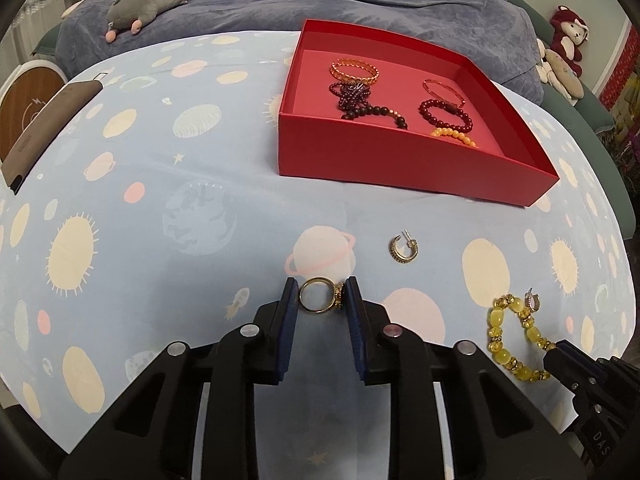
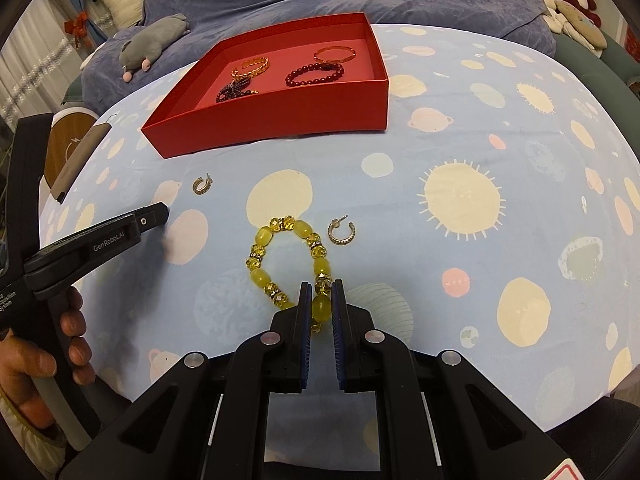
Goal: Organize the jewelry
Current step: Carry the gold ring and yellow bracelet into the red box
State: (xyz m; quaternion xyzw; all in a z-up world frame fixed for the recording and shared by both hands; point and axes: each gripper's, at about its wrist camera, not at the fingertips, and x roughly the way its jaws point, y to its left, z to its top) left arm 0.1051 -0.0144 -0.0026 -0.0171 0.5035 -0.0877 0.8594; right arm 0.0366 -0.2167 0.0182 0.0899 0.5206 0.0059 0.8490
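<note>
A gold ring (image 1: 339, 295) with a dark stone lies on the space-print cloth, and my left gripper (image 1: 322, 294) is shut on it, a pad against each side. My right gripper (image 2: 321, 286) is shut on a bead of the yellow bracelet (image 2: 260, 276), whose loop rests on the cloth ahead of it. The left wrist view shows that bracelet (image 1: 500, 318) at the lower right with the right gripper (image 1: 558, 354) on it. Two hoop earrings (image 1: 403, 249) (image 2: 342, 232) lie loose on the cloth. The open red box (image 1: 400, 160) holds several bracelets.
A dark flat case (image 1: 52, 120) and a round wooden disc (image 1: 28, 92) sit at the table's left edge. A grey plush toy (image 1: 144, 4) lies on the blue blanket behind. A person's hand (image 2: 40, 360) grips the left tool's handle.
</note>
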